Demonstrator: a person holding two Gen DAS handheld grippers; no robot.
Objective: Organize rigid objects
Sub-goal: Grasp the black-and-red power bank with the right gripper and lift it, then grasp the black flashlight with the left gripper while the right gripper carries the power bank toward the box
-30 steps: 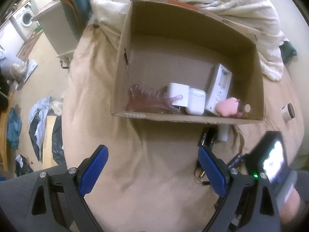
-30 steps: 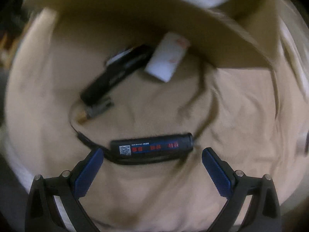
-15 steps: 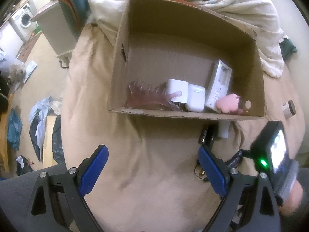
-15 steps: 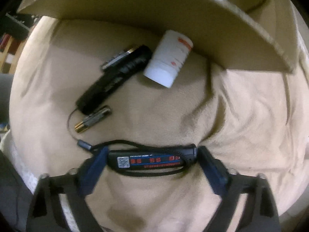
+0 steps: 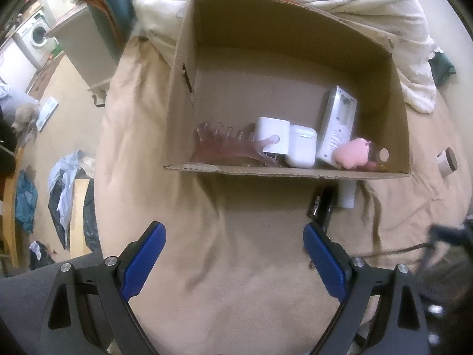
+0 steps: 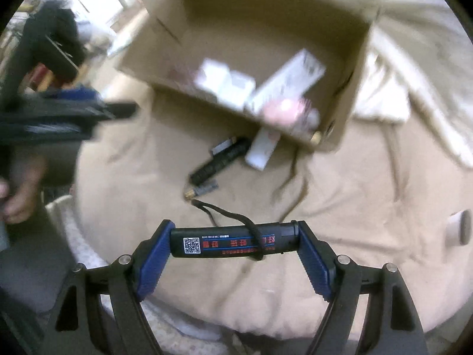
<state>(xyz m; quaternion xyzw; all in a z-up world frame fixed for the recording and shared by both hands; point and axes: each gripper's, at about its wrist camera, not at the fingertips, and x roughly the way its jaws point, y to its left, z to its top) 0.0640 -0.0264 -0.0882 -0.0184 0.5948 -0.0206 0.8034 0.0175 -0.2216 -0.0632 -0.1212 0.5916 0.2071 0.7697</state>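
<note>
My right gripper (image 6: 233, 247) is shut on a black stick-shaped device (image 6: 233, 242) with a QR code, red print and a black cord, and holds it above the beige bedcover. The open cardboard box (image 5: 283, 173) holds a pink hair claw (image 5: 227, 148), a white charger (image 5: 272, 139), a white earbud case (image 5: 301, 146), a white remote (image 5: 337, 124) and a pink toy (image 5: 351, 153). My left gripper (image 5: 233, 256) is open and empty, in front of the box. A black device (image 6: 221, 162), a white tube (image 6: 263, 148) and a battery (image 6: 204, 190) lie before the box.
A small white jar (image 5: 446, 164) lies on the bedcover right of the box. A rumpled white duvet (image 5: 354, 9) lies behind the box. The bed edge drops to a cluttered floor (image 5: 59, 153) on the left.
My right gripper closed on the black stick device and lifted it off the bedcover, pulling back from the box. My left gripper stayed open and barely moved.
</note>
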